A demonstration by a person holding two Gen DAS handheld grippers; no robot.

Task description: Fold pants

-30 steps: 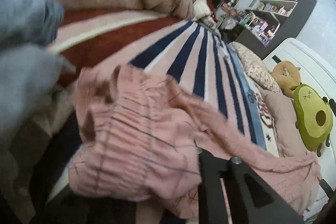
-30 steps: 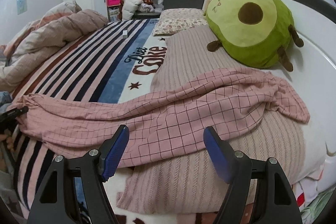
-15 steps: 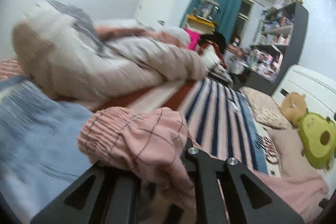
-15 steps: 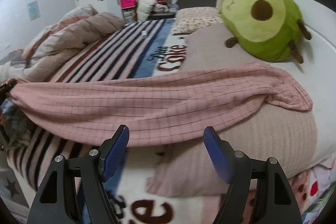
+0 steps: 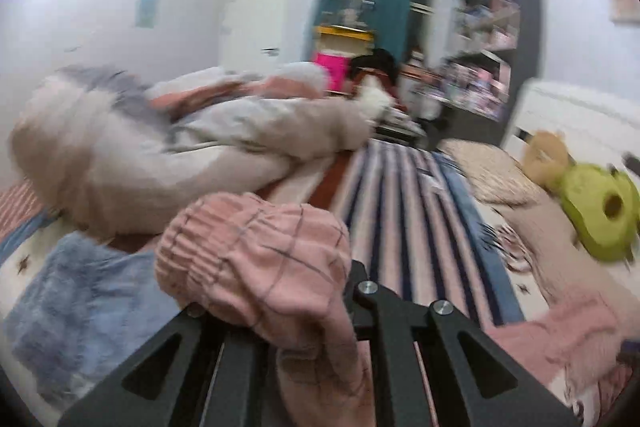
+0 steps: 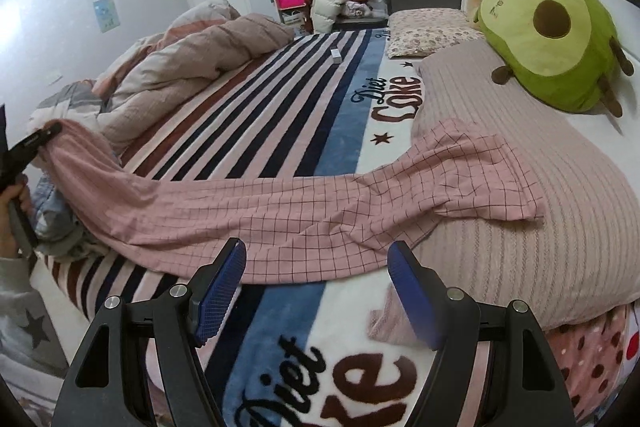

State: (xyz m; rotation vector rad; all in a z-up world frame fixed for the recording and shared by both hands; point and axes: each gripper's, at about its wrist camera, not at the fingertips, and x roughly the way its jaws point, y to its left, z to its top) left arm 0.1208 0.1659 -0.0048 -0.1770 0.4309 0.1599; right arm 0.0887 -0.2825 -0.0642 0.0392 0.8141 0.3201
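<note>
Presently, entries by view.

Left wrist view, pants: pink checked pants with a gathered elastic waistband [image 5: 256,259] bunched over the black left gripper [image 5: 312,307]; waistband end lifted above the bed.
Left wrist view, grip: left gripper clamped on the waistband cloth; fingertips hidden under the fabric.
Left wrist view, room: fluffy blue-grey cloth [image 5: 80,295] below left; rumpled beige quilt [image 5: 168,143] behind; striped blanket [image 5: 404,211] runs clear toward the far edge. Frame blurred.

Right wrist view, pants: long axis runs left to right across the bed, waistband at the left by the left gripper [image 6: 30,147], leg hems at the right on the ribbed mauve pillow [image 6: 532,163].
Right wrist view, lie: left end raised, middle sagging onto the blanket, near edge just ahead of the blue pads [image 6: 220,291].
Right wrist view, grip: right gripper [image 6: 316,291] spread wide, holding nothing, above the "Diet Coke" blanket near the bed's front edge.
Right wrist view, room: green avocado plush toy [image 6: 552,39] at the headboard, well apart from the hems.
</note>
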